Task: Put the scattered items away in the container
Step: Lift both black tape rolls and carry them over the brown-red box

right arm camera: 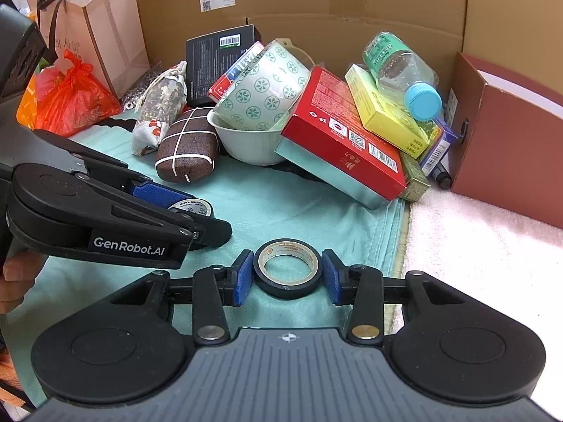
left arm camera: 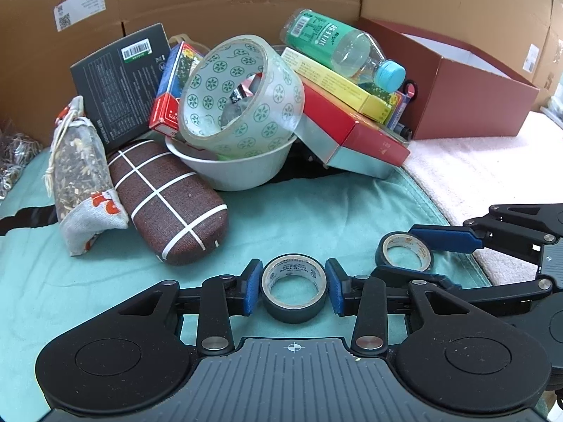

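Left wrist view: the left gripper point(left arm camera: 293, 290) sat low in the middle of the frame, straddling a black tape roll point(left arm camera: 294, 293) lying flat on the teal cloth point(left arm camera: 316, 211). Both blue pads looked pressed to the roll's sides, so we read it as gripped, though not lifted yet. We took it across its width b/c a flat ring gives two clean curved faces to pinch.

At the right edge of that frame the right gripper point(right arm camera: 288, 274) bracketed a second tape roll point(right arm camera: 288, 268), also flat on the cloth. In the right wrist view a sliver of gap showed btw pads and roll, esp. on the right side, so we judged those fingers open around it, not clamping.

The container, a red-brown box point(left arm camera: 475, 105), stood open in the upper right, on the pale towel point(left arm camera: 475, 176), well apart from both rolls.

The rest stayed heaped in the upper middle: a white bowl point(left arm camera: 239, 170) w/ a big clear tape ring point(left arm camera: 274, 105) propped in it, a red carton point(left arm camera: 355, 133), a bottle point(left arm camera: 337, 45) on top, and a checked case point(left arm camera: 169, 204) to the left. We judged the loose rolls the sensible first picks; pulling from the heap could topple it.
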Tool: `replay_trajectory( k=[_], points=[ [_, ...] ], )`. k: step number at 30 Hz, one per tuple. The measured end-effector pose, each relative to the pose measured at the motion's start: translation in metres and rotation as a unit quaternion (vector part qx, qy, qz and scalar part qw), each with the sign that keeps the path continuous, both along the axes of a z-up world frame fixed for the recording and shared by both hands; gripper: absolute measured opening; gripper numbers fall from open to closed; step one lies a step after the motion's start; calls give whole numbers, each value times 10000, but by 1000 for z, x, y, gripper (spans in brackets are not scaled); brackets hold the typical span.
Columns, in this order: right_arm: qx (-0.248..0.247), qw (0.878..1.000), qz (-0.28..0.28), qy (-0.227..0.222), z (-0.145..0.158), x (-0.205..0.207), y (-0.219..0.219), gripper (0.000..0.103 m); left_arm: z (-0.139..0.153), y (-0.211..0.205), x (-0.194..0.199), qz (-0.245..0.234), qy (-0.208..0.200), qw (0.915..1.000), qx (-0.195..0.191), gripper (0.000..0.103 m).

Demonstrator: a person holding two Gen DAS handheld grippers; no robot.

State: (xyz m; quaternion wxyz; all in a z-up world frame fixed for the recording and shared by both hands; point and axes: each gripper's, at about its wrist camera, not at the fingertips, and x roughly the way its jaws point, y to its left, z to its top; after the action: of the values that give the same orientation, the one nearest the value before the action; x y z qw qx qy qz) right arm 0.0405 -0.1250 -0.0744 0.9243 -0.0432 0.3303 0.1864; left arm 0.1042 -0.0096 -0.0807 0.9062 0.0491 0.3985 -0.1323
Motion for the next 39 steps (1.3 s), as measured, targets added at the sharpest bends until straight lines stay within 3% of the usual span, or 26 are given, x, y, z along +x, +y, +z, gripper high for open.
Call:
replay_trajectory(
  k=[8,22,29,35,39],
  points=[
    [185,9998,-84,-49,7,-11,-14,47,9,-10,-7,-31,65,10000,-24,39],
    [354,9955,-525,-705,50,-30,-75,47,61,-77,-11,-390,-496,9980,8,39],
    [69,9878,-898,-1267,88,-26,-118,47,97,-130,6,-629,-871,9942,-45,39],
    [-151,9791,-1238,-1604,116,-9,-153,47,126,-167,37,-756,-949,9921,-303,39],
    [-386,9720,-1507,-1762,133,14,-176,47,139,-200,68,-834,-911,9919,-283,39]
  ],
)
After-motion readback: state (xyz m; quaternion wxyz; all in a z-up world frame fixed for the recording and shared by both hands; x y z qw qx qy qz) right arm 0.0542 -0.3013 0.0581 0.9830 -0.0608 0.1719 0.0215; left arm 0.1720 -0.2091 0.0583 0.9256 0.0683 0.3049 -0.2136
